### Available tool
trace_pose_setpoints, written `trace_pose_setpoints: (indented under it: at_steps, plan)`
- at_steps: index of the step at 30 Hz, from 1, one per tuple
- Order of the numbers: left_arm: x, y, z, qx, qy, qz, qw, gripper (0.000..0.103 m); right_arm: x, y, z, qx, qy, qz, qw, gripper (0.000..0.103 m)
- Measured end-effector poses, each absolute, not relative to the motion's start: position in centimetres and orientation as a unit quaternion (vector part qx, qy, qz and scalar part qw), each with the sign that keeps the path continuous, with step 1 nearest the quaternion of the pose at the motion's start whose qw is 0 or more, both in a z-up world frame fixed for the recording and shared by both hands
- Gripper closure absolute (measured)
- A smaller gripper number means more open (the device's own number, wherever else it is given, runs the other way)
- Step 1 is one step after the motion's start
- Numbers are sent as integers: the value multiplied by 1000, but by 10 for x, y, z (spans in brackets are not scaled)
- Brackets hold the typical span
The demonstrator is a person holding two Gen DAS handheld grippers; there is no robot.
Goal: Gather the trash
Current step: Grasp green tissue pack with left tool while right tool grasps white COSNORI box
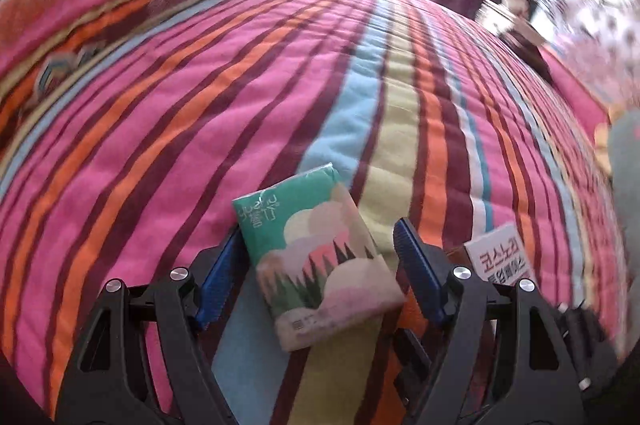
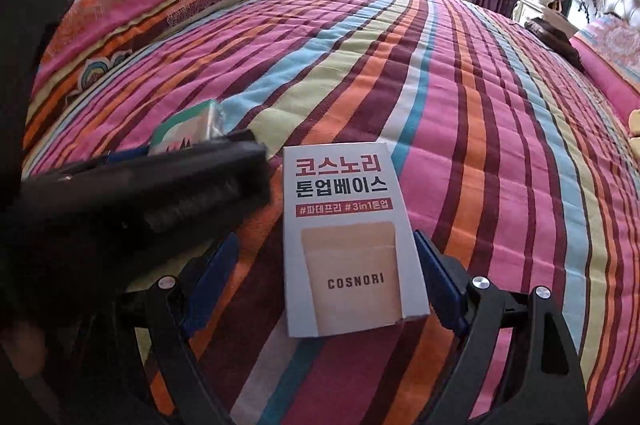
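On the striped quilt (image 1: 280,73), the left gripper (image 1: 320,257) stands with its blue-padded fingers apart around a green tissue pack (image 1: 316,257). The pack lies flat between the pads, its long axis running from about 5 o'clock up to 11 o'clock, so it sits slightly askew to the fingers. The left pad (image 1: 220,269) looks to be touching or just beside the pack's edge; the right pad (image 1: 420,273) stands a little clear of it. I judge a plain squeeze would catch it across its short side.

To the right, at about 3 o'clock from that pack, lies the white Cosnori box (image 2: 348,237). The right gripper (image 2: 326,277) frames it, fingers apart, with the right pad (image 2: 436,281) just beside the box's edge and the left pad (image 2: 212,277) well off it. The box's long axis points near 12 o'clock, roughly along the fingers. Each piece of trash lies nearest its own gripper; neither is lifted yet.
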State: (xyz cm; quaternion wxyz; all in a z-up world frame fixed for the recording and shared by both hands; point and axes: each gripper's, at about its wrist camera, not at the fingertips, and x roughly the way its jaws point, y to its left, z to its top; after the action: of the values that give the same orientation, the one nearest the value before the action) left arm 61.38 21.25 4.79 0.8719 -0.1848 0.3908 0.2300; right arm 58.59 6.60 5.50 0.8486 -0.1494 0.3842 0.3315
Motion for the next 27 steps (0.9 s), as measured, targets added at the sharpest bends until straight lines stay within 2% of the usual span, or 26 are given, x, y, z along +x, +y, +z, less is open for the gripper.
trace_pose_setpoints:
  at_steps: [2,6,8,10,15,20,24,27]
  plan:
    - [614,213,46,-164,398,218,876,30,584,66,56,-152,380,331,850,23]
    - [607,220,47,-160,394,202,883,45,584,66,55,-149,380,337,848,32]
    - [605,221,47,-156,393,190,886,47,583,66,55,-149,379,339,848,40]
    - [604,221,47,-149,392,182,889,48,582,66,56,-147,375,342,849,57]
    - [593,227,48,-174,373,162,897,49,579,59,58,-127,374,340,854,57]
    - [550,219,53,-202,355,138,902,49,571,31,62,-62,379,320,866,57]
    - [497,193,61,-187,356,120,907,49,520,-2,65,-36,380,298,875,57]
    - [440,156,64,-131,373,103,913,49,463,-23,64,-49,371,281,884,57]
